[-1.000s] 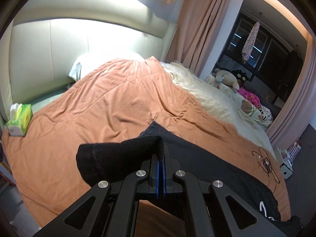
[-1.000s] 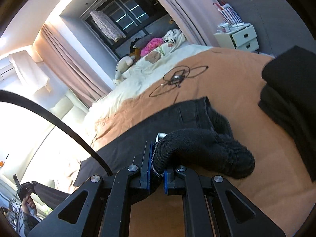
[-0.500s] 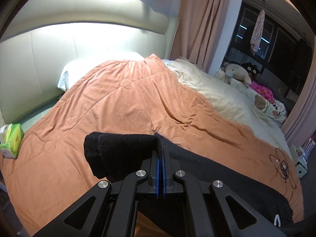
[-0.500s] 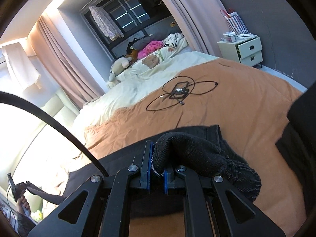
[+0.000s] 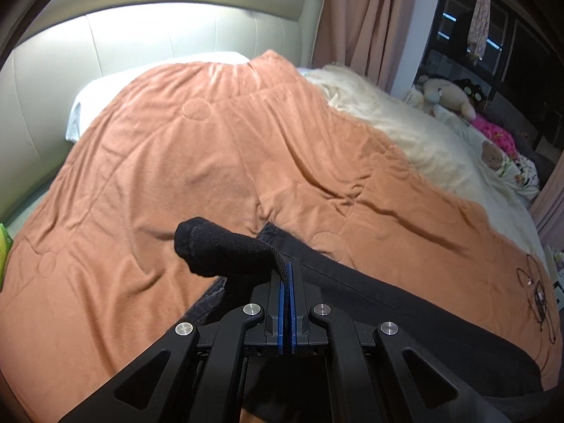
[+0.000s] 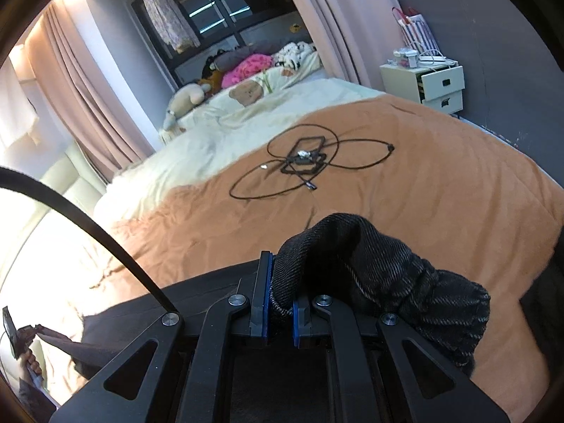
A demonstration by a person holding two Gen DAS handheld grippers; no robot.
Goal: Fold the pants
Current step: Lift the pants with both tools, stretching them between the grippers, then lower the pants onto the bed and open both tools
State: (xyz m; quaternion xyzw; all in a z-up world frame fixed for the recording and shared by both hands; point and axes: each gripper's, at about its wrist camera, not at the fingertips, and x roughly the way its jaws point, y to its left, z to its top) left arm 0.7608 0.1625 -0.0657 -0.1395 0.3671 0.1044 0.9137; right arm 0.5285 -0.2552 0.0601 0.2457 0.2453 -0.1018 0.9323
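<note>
The black pants lie stretched across the orange blanket on the bed. My left gripper is shut on one end of the pants, and a fold of cloth bulges up to its left. My right gripper is shut on the other end of the pants, whose gathered band hangs to the right of the fingers. The rest of the pants runs off to the left in the right wrist view.
A coiled black cable lies on the blanket ahead of the right gripper. A cream duvet with soft toys covers the far side. A white bedside drawer unit stands far right. Dark clothing lies at the right edge.
Both grippers have lifted and carried the held pants ends further over the bed. The tissue box has slid out of the left view. The cable now sits nearer the right gripper.
</note>
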